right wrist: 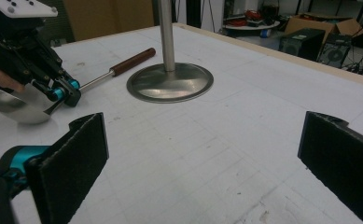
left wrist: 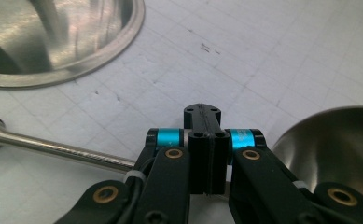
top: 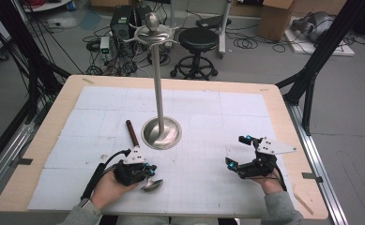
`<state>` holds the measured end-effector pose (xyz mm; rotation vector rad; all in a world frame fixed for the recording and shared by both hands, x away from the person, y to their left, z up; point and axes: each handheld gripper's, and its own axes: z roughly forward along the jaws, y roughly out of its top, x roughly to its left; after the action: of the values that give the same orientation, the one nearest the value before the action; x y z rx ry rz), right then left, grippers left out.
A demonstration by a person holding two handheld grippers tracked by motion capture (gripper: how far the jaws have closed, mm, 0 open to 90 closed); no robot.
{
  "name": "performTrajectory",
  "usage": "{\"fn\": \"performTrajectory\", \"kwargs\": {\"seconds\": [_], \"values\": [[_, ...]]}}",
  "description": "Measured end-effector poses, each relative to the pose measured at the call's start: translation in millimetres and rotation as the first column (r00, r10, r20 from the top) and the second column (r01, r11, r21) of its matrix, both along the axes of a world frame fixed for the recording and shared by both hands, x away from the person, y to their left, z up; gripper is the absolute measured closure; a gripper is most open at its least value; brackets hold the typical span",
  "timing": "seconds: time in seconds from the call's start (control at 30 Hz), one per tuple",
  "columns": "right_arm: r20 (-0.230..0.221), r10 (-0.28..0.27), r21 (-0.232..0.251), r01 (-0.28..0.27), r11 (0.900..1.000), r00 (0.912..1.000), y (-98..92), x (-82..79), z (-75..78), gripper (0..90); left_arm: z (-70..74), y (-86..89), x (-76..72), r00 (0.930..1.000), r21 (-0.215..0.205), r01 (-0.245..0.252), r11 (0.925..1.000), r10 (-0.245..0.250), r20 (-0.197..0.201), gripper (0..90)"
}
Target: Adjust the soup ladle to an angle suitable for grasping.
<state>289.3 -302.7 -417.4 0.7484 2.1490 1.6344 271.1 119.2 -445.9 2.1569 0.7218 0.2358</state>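
Ladle [top: 145,161] lies at the stand's [top: 161,132] six o'clock, its neck hidden under the left tool [top: 150,169] clamped on it, while the right tool [top: 235,151] gapes empty.

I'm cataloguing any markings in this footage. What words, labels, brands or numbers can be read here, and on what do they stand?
None can be read.
The ladle, the steel stand and the gridded mat bear no print.
The left tool and right tool show only screws and blue rings, no lettering.
The boxes and electronics on the floor are too small and blurred to read.
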Motion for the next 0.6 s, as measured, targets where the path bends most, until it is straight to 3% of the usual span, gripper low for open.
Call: {"fn": "performTrajectory", "kwargs": {"seconds": [0.6], "values": [[0.003, -0.002, 0.001, 0.002, 1.0, 1.0, 0.3, 0.6, -0.5, 0.7, 0.7, 4.0, -8.5, 0.999, 0.003, 0.042, 0.9991, -0.042, -0.016, 89.7]]}}
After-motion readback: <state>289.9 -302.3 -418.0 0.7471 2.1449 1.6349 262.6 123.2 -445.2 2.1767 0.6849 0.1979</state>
